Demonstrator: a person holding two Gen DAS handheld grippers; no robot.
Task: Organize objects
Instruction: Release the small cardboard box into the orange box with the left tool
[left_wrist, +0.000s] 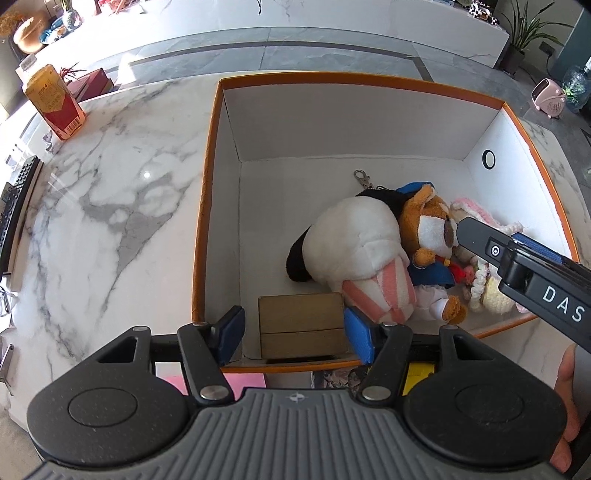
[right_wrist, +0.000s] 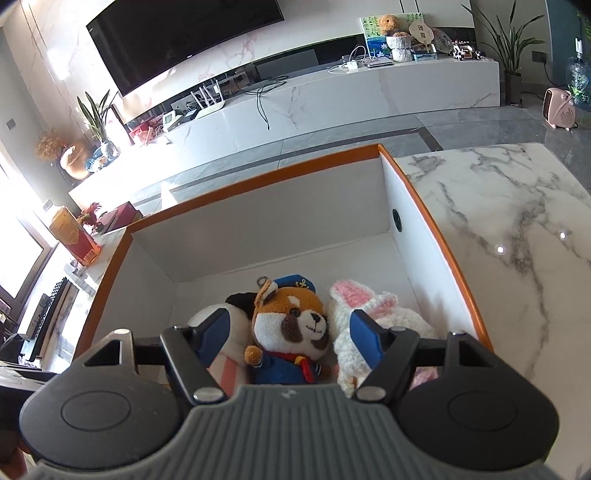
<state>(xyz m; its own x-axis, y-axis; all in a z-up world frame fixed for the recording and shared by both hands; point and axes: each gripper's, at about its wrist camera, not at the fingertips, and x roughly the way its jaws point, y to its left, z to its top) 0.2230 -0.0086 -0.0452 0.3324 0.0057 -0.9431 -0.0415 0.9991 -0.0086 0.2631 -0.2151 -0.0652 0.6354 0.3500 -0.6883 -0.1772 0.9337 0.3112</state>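
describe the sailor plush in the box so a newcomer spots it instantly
Look into the orange-rimmed white box on the marble table. Three soft toys lie together; the sailor plush is the middle one. Only it has an orange-brown face, blue cap and blue uniform with a red neckerchief.

The left wrist camera looks steeply down over the near rim of the orange-edged box (left_wrist: 207, 192). The right wrist camera sits low and close above the sailor plush (right_wrist: 291, 332), facing the TV wall; both views share the box interior.

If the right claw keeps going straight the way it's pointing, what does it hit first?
Most likely the sailor-suited fox plush, which lies centred between the open right claw fingers inside the orange-rimmed box. Depth is hard to judge, so the gap is uncertain.
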